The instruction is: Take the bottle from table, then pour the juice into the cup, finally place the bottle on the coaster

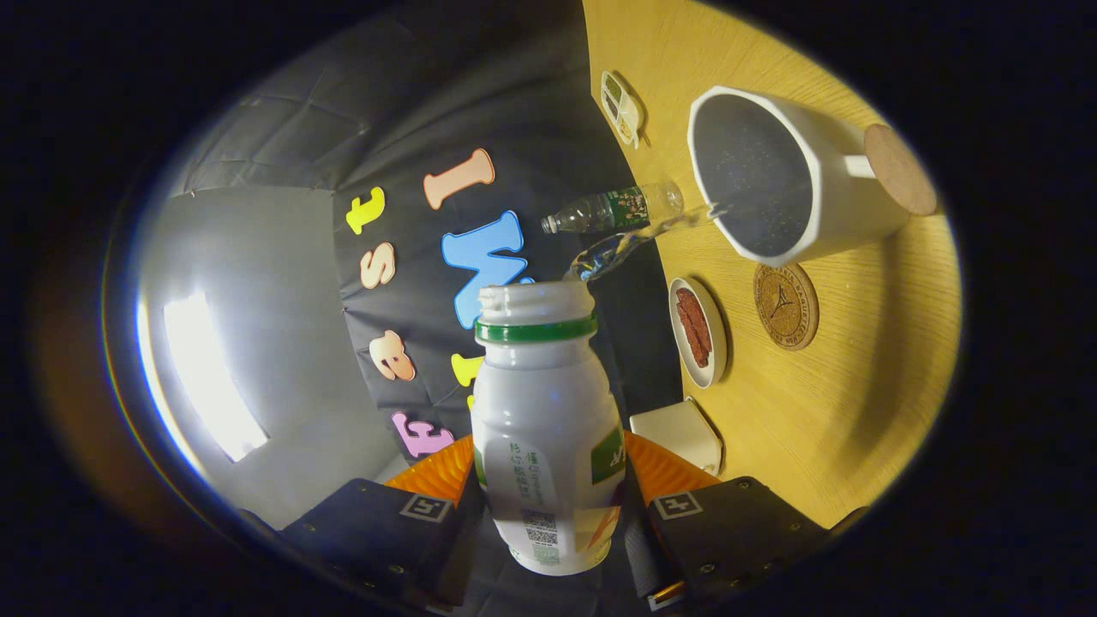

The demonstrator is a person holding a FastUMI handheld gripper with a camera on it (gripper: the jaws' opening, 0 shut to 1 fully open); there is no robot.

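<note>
A white bottle [544, 428] with a green neck ring and no cap sits between my fingers, and my gripper [548, 501] is shut on its body. The whole view is rolled sideways, so the bottle is tipped over. A clear stream of liquid [638, 240] runs from its mouth into the white cup [776, 176], which has a dark inside and a handle. The cup stands on the wooden table [840, 394]. A round cork coaster [786, 306] with a printed emblem lies on the table beside the cup.
A small white plate with reddish food [697, 330] lies by the coaster near the table's edge. A clear water bottle with a green label [613, 210], a small white tray [621, 107], a white box [677, 433] and a cork disc [900, 169] are also on the table.
</note>
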